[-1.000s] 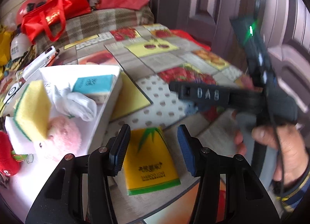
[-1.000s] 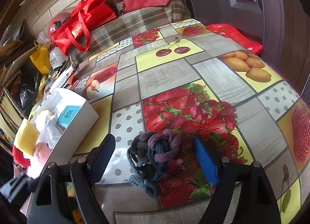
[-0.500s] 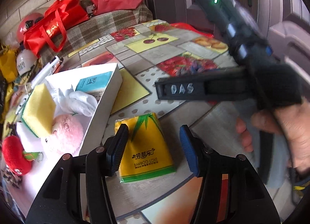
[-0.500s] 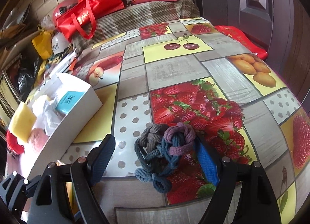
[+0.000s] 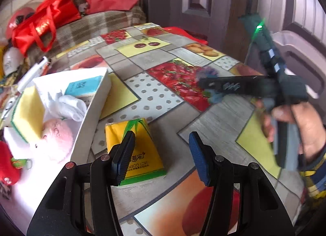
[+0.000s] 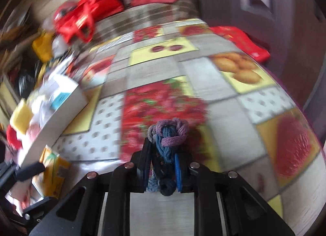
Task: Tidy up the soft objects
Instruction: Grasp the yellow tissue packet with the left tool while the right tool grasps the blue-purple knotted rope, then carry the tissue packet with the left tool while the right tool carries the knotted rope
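Note:
My right gripper (image 6: 162,154) is shut on a knotted purple and blue rope bundle (image 6: 168,134), held over the strawberry patch of the tablecloth; it also shows blurred in the left wrist view (image 5: 205,85). My left gripper (image 5: 161,154) is open and empty, just above a yellow tissue pack (image 5: 140,150) that lies beside the white box (image 5: 91,117). The box holds a yellow sponge (image 5: 27,113), a pink plush (image 5: 55,140), a white cloth (image 5: 69,105) and a blue tissue pack (image 5: 83,89).
A red plush (image 5: 6,164) lies left of the box. Red bags (image 5: 44,23) and clutter sit at the table's far left. A dark door (image 5: 203,1) stands behind the table. The table's front edge runs close under my left gripper.
My right gripper has shut on the rope bundle and lifted it; that view is now motion-blurred. My left gripper has shifted right, so the yellow pack now lies under its left finger.

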Demonstrator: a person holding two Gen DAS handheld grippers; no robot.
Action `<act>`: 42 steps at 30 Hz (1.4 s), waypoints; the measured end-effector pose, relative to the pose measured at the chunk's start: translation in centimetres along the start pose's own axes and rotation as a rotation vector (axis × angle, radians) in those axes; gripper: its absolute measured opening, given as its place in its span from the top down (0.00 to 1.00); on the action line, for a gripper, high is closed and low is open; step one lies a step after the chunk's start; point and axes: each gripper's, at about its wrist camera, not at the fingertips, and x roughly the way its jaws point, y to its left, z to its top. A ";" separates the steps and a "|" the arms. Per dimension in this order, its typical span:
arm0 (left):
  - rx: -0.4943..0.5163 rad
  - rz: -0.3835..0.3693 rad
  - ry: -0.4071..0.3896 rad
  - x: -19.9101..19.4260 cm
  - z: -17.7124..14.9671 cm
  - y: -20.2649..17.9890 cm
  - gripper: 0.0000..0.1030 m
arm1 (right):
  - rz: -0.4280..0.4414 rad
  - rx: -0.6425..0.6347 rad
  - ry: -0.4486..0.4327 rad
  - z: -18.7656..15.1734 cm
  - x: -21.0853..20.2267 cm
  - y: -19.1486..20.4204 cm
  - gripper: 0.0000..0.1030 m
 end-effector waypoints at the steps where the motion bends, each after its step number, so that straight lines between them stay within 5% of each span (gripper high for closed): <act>1: -0.006 0.031 -0.009 0.0 -0.1 -0.2 0.47 | 0.017 0.032 -0.003 0.0 -0.1 -0.8 0.82; 5: -0.050 0.131 -0.040 -0.1 -0.4 0.2 0.47 | 0.040 0.050 -0.008 0.0 -0.1 -0.8 0.82; 16: -0.109 0.247 -0.047 0.2 -0.6 1.9 0.46 | 0.073 0.055 -0.008 0.1 0.1 -1.2 0.82; 22: -0.098 0.221 0.008 1.1 -0.6 1.6 0.46 | 0.072 0.054 -0.007 0.1 0.1 -1.1 0.82; 28: -0.005 0.071 -0.002 0.8 -0.7 -0.7 0.45 | 0.074 0.056 -0.007 0.1 0.1 -1.1 0.81; 34: 0.005 0.151 -0.018 0.7 -0.5 -0.7 0.42 | 0.074 0.054 -0.007 0.0 0.1 -1.1 0.81; 36: 0.005 0.154 -0.014 0.8 -0.5 -0.6 0.30 | 0.076 0.053 -0.006 0.0 0.1 -1.0 0.81; 37: 0.014 0.154 -0.004 0.9 -0.5 -0.8 0.22 | 0.076 0.052 -0.006 0.0 0.1 -1.0 0.81; 42: 0.048 0.118 0.092 2.7 -0.8 -1.2 0.22 | 0.075 0.046 -0.005 -0.1 0.1 -0.8 0.81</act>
